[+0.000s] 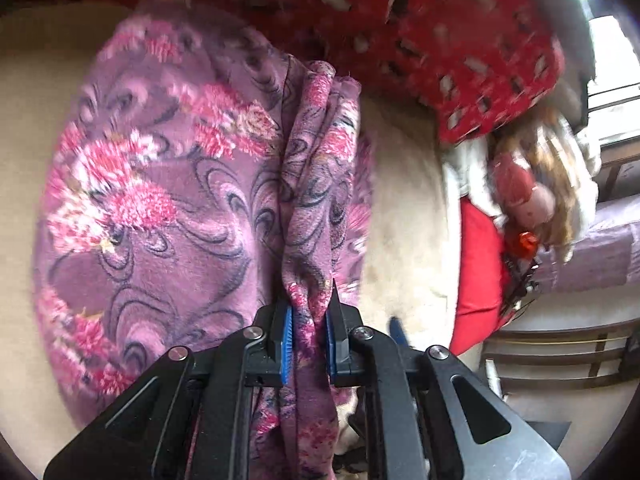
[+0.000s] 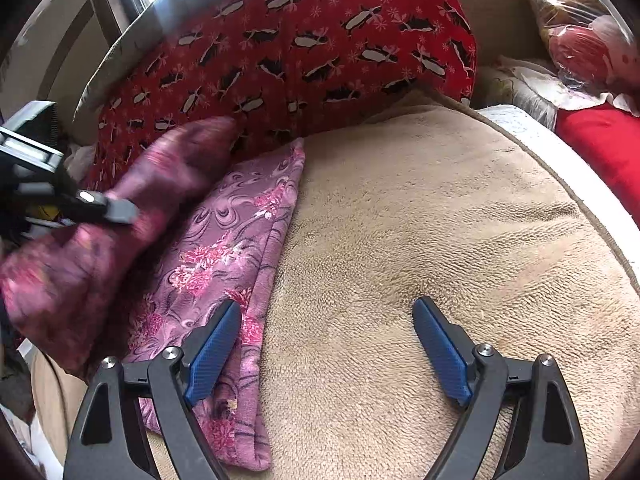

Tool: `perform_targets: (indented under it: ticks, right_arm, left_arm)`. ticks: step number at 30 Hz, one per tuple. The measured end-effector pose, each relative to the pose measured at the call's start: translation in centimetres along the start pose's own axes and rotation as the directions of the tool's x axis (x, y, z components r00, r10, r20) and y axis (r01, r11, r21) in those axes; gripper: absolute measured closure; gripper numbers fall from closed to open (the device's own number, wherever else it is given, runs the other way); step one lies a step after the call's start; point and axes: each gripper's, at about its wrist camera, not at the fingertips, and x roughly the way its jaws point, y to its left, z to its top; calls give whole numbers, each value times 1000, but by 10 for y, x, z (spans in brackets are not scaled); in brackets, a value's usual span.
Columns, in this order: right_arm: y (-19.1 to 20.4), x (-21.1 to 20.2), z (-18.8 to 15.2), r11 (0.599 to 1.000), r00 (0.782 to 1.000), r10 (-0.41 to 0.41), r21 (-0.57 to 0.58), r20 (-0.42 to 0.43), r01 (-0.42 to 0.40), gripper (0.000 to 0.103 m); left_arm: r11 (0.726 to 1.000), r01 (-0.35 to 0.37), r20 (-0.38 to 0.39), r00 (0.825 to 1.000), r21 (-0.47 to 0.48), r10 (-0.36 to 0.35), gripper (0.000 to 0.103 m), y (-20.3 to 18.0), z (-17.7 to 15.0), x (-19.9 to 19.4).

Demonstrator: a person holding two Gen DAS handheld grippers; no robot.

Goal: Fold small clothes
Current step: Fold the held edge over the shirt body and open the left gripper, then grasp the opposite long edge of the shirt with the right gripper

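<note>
A purple cloth with pink flowers (image 1: 160, 200) lies on a beige fleece surface (image 1: 404, 208). My left gripper (image 1: 309, 334) is shut on a bunched edge of this cloth, lifted above the flat part. In the right wrist view the flat part of the cloth (image 2: 224, 248) lies at the left, and the left gripper (image 2: 120, 210) holds a blurred raised fold over it. My right gripper (image 2: 326, 318) is open and empty, low over the beige surface (image 2: 440, 240), its left finger over the cloth's right edge.
A red patterned cushion (image 2: 300, 52) leans at the back of the beige surface. A red fabric item (image 2: 600, 144) and a plastic-wrapped bundle (image 2: 580, 32) lie at the right. A doll-like toy (image 1: 528, 184) and a wooden slatted frame (image 1: 560, 352) are at the right in the left wrist view.
</note>
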Motion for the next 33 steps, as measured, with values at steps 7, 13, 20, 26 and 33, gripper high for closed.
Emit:
perform_targets:
  ticks: [7,13,20,26,33]
  right_arm:
    - [0,1,0,1000,1000,-2,-3,-1,2,14]
    - [3,4,2,999,999,-30,-20,-24,29,14]
    - [12,-18,35,999,1000,-23,39,2,23,16]
    - [50,16,86,982,983,172,96,-68,-165,17]
    - [84,84,95,985,959,167,73,-229,-154,96]
  left_arm:
    - [998,66,-32,997,3,-66,79,15,-8,6]
    - [993,111,8,994,42,-112,73,39,-27,-39]
    - [995,96,148,985,-34,-90,73,106,-21,-93]
    - [985,95,156,985,-143,-73,67,142,-2,-81]
    - [993,70,127,990,-98,-57,59,132,4,-68]
